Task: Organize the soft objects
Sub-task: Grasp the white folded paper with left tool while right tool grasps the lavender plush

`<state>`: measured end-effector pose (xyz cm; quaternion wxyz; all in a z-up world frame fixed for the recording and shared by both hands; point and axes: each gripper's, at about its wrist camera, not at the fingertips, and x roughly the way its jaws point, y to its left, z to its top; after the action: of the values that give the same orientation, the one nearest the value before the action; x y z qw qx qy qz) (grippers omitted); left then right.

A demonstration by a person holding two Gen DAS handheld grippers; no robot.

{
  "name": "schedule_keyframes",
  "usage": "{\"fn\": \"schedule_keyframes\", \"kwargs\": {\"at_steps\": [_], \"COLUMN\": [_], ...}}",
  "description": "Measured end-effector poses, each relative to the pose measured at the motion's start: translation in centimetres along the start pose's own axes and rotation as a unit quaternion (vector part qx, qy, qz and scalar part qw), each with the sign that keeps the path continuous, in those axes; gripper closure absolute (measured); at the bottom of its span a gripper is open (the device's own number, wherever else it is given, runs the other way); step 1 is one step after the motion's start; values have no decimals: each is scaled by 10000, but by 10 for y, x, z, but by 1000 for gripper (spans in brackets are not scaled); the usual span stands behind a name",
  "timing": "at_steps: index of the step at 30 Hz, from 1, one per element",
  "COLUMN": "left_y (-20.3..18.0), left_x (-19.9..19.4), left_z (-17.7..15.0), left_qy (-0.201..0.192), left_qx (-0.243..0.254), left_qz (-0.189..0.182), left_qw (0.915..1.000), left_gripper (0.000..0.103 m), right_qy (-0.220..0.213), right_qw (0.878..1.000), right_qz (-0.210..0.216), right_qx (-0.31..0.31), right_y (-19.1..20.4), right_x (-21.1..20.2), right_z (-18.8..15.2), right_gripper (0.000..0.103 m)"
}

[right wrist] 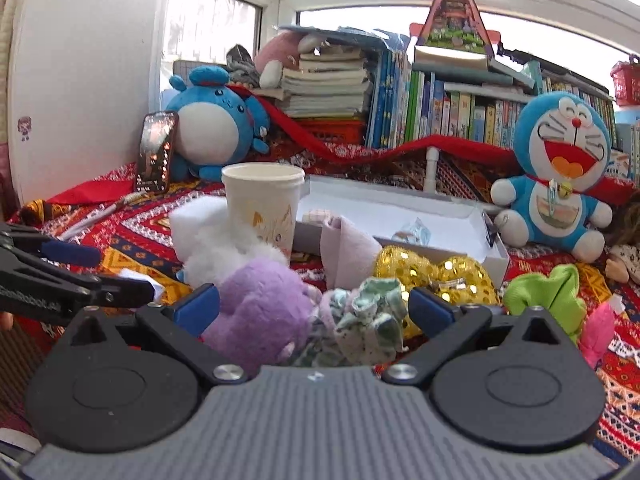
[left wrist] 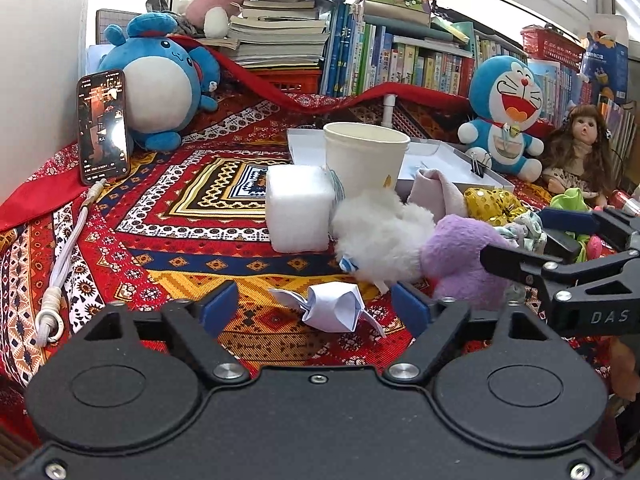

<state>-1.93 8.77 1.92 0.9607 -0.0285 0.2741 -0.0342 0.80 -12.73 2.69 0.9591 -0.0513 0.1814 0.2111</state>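
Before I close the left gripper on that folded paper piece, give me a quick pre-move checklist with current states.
1. Folded paper piece sits between the left gripper pads: ok.
2. Pads touching the paper: not ok, gaps on both sides.
3. White fluffy ball clear of the pads: cannot tell, it lies close to the right-hand pad.
4. Right gripper open around the purple plush and floral scrunchie: ok.
5. White box has free room: ok.

Open cloth (left wrist: pixel 160 216) left, cup (left wrist: pixel 364 156) seemingly blocking centre
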Motion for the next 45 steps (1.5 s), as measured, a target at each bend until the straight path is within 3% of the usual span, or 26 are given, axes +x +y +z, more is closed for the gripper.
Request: {"fn": "schedule_keyframes", "kwargs": {"at_steps": [5, 15, 24, 32, 45], "left_y": [-2, -2, -2, -3, -6], "left_x": [2, 8, 9, 11, 21], "left_z": [-1, -3, -3, -3, -2], "left_qy": [63, 166, 168, 172, 125], "left_qx": [27, -7, -18, -32, 37], "left_qz": [-32, -69, -81, -82, -48], "left_qw": [10000, 9998, 9998, 9998, 9999], "left_gripper": [40, 56, 56, 56, 51], "right_qy": [-239, -102, 75, 152, 75], "right_qw": [9994, 9921, 9760, 9720, 9734], "right_qz": [151, 146, -128, -347, -338], "right_qx": [-218, -1239, -2171, -2317, -2263], "right_y": [9, 42, 66, 65, 65], "right_x": [-7, 0, 10, 17, 15], "right_z": [3, -8, -26, -29, -26], "right_gripper": [1, 7, 10, 16, 22]}}
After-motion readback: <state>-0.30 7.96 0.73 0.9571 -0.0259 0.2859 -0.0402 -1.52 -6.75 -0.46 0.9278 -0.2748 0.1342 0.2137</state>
